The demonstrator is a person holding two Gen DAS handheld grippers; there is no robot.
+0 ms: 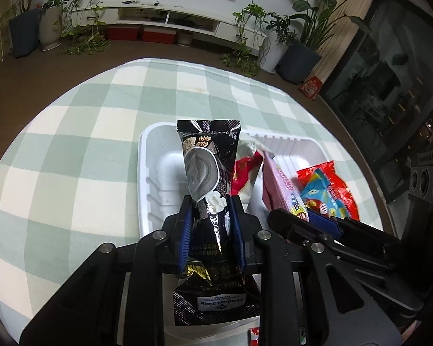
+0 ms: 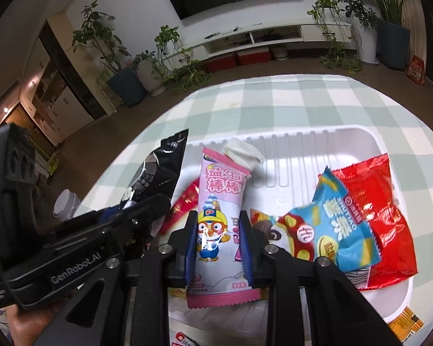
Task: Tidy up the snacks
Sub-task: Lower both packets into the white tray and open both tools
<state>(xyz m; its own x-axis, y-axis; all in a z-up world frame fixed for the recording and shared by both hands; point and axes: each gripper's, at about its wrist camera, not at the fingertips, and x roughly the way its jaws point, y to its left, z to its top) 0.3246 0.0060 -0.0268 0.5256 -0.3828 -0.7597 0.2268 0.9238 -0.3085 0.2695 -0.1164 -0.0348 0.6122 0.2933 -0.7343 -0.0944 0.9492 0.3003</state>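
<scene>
Left wrist view: left gripper (image 1: 213, 222) closed on black snack packet (image 1: 206, 178), blue pads pressed against its sides at mid-length; upper sealed end raised over the left part of white tray (image 1: 143, 173), lower end trailing back under the jaws. Beyond it in the tray: red wrapper (image 1: 242, 173), pink packet (image 1: 277, 184), blue-and-red bags (image 1: 329, 187); right gripper's dark body entering from the lower right. Green-and-white checked cloth (image 1: 72, 150) beneath everything. Right wrist view: right gripper (image 2: 218, 245) closed on pink packet (image 2: 219, 210), pads clamped either side of the cartoon print, packet upright above white tray (image 2: 303, 138), top end beside a crumpled white wrapper (image 2: 242, 150). Blue bag (image 2: 334, 227) lying across red bag (image 2: 384, 216) on the tray's right side; black snack packet (image 2: 158, 173) at the left with left gripper (image 2: 115, 216) on it. Handling, as judged: both packets light, soft and crinkly, film slick, contents possibly brittle; best held across the flat middle with modest squeeze, clear of the thin sealed ends, which would likely fold or slip.
</scene>
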